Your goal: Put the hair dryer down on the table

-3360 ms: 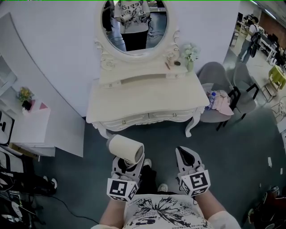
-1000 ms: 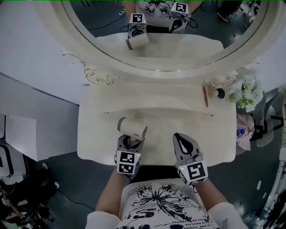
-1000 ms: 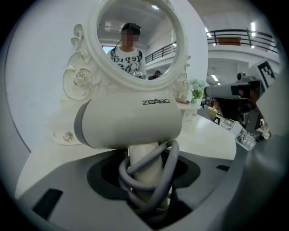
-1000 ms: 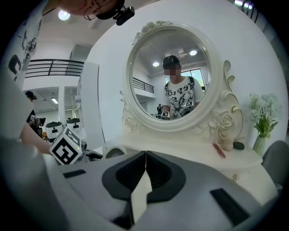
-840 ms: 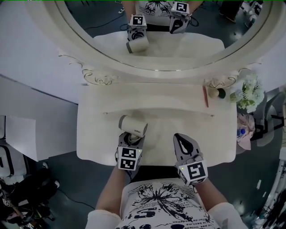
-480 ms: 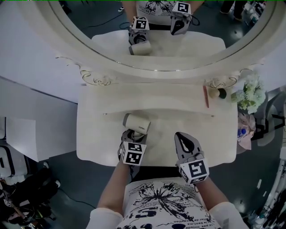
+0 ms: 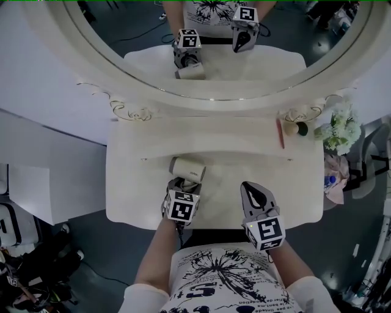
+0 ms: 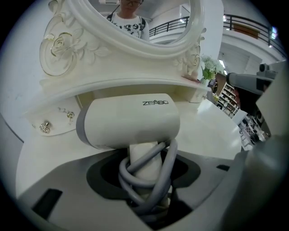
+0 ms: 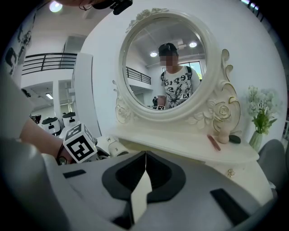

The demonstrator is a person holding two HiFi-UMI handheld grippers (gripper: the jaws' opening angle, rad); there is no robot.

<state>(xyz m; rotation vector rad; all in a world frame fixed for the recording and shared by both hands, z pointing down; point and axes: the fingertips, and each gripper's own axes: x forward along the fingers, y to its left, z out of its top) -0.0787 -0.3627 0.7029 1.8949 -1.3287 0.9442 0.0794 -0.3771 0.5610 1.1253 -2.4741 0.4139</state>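
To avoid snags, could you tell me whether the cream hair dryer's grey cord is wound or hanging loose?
Wound: the grey cord loops around the cream hair dryer's handle, between the left gripper's jaws.

Head view: dim, grey cast, even light; the pale tabletop (image 7: 244,162) reads brightest, the floor (image 7: 110,244) beyond its front edge dark. Gripper views: brighter, heavy fisheye bending (worst toward the rims), black corners. Left gripper view: hair dryer (image 8: 131,119) sharp, near foreground soft. Right gripper view: ceiling lamp (image 9: 55,6) glares top left; lamp reflections glint in the mirror (image 9: 167,67).
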